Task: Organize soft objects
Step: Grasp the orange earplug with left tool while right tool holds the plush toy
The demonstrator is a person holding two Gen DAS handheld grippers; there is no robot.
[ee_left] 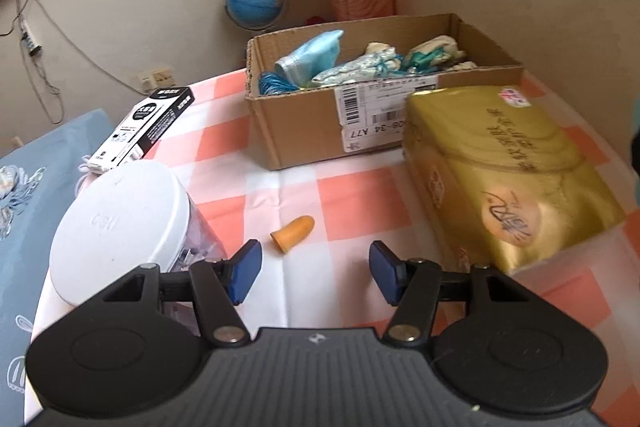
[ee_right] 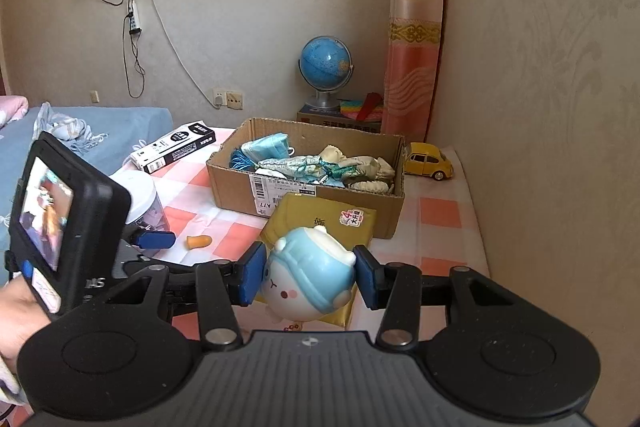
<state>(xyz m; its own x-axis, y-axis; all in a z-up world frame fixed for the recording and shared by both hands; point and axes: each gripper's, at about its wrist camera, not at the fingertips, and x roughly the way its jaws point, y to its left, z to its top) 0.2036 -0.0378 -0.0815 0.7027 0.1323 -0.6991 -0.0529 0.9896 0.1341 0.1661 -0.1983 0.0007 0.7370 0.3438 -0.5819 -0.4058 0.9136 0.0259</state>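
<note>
1. My right claw (ee_right: 310, 277) is clamped on a round blue-and-white plush toy (ee_right: 308, 277), held above the desk (ee_right: 438, 211).
2. My left claw (ee_left: 315, 269) stands apart with nothing between its pads.
3. Just ahead of it, slightly left of centre, lies an orange finger cot (ee_left: 293, 227), long axis slanting up to the right; the left claw is the nearer.
4. Farther back sits the cardboard box (ee_left: 304, 123), already holding soft things.
</note>
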